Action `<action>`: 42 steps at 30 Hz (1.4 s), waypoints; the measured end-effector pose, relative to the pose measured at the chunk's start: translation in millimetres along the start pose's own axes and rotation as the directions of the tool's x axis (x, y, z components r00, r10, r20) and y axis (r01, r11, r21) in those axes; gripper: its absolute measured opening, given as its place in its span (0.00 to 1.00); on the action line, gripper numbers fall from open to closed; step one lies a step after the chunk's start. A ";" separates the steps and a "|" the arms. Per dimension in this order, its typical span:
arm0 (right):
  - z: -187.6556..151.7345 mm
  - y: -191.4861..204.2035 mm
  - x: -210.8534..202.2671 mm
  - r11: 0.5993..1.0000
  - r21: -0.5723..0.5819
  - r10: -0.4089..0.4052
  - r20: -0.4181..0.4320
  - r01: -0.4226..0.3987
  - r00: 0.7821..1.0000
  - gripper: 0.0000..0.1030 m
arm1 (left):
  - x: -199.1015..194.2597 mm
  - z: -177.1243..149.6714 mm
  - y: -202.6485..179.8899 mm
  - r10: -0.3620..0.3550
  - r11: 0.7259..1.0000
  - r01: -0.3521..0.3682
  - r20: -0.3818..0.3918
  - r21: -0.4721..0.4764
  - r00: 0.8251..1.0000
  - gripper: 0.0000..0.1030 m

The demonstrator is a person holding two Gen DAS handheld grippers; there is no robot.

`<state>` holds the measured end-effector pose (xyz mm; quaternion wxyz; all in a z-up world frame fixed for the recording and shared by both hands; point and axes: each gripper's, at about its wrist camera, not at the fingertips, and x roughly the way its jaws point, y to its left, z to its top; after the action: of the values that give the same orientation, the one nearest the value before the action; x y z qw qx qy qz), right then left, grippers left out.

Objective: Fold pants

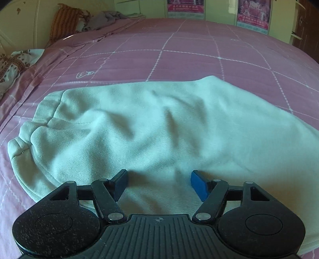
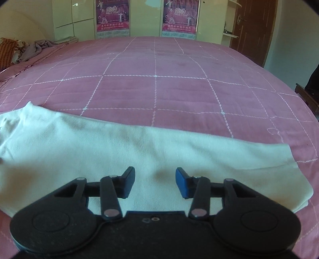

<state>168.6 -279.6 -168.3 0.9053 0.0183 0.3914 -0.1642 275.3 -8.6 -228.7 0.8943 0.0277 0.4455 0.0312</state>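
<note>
Pale mint pants [image 1: 151,127] lie across the pink checked bedspread [image 1: 179,57], the elastic waistband [image 1: 30,137] at the left in the left wrist view. My left gripper [image 1: 159,179] hangs above the upper part of the pants, jaws open, with nothing between the blue pads. In the right wrist view the legs of the pants [image 2: 139,151] stretch to the right and end in the hem [image 2: 299,169]. My right gripper [image 2: 154,180] is over the legs near the front edge, open, its pads clear of the cloth.
Pillows [image 1: 65,22] and a grey crumpled cloth [image 1: 105,19] lie at the bed's far left. Wardrobe doors with two posters [image 2: 112,18] stand behind the bed. A brown door [image 2: 257,25] is at the far right. The pink bedspread [image 2: 159,79] beyond the pants is bare.
</note>
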 end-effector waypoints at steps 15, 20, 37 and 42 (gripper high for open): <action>21.9 0.4 23.7 0.998 -0.036 0.050 -0.004 -0.050 0.999 0.41 | -32.8 8.5 -107.1 -0.152 0.973 0.139 0.060 0.183 0.987 0.71; 32.0 29.9 38.6 0.992 -0.057 0.115 -0.020 -0.116 0.993 0.34 | -19.9 22.1 -185.1 -0.226 0.939 0.217 0.006 0.266 0.974 0.52; 44.9 15.2 62.7 0.997 0.023 0.069 -0.044 -0.068 0.997 0.32 | -11.9 36.4 -199.9 -0.186 0.957 0.179 0.009 0.227 0.983 0.53; 11.2 -13.2 22.1 0.998 -0.017 0.064 -0.001 -0.064 0.998 0.32 | -50.2 -4.3 -189.4 -0.290 0.937 0.284 0.001 0.205 0.957 0.53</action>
<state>186.5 -300.2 -175.1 0.9100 0.0232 0.3924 -0.1319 247.6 -201.2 -206.0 0.8885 0.0537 0.4318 -0.1456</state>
